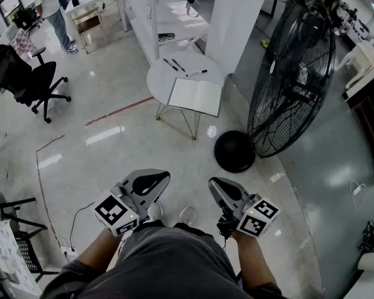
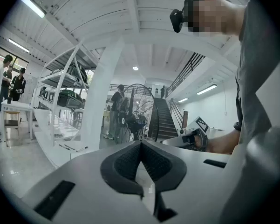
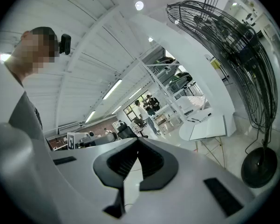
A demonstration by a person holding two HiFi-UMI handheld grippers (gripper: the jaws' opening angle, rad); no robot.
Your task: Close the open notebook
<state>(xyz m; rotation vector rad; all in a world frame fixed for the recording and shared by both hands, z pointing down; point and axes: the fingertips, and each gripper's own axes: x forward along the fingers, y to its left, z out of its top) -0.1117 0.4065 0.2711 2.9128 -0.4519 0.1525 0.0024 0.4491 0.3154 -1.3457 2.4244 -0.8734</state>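
I hold both grippers low in front of the person's body, well short of the table. The left gripper (image 1: 163, 177) has its jaws together with nothing between the black ribbed pads (image 2: 126, 164). The right gripper (image 1: 213, 182) matches it, its jaws pressed shut and empty in its own view, too.

The open notebook with blank white pages (image 1: 196, 96) lies flat on the small round white table (image 1: 165, 80). It sits at the table's near right edge, on the side toward the fan, and one corner reaches that rim. In the right gripper view the notebook (image 3: 209, 127) shows ahead and to the right, well apart from the jaws.

Two dark pens (image 1: 174, 65) and a black-and-white marker (image 1: 196, 73) lie at the table's far edge, beyond the notebook and clear of it.

A large black wire-cage floor fan (image 1: 292, 73) stands just right of the table, and its round black base (image 1: 234, 151) rests on the glossy grey floor (image 1: 99, 136). A black office chair on castors (image 1: 25, 80) stands far to the left.
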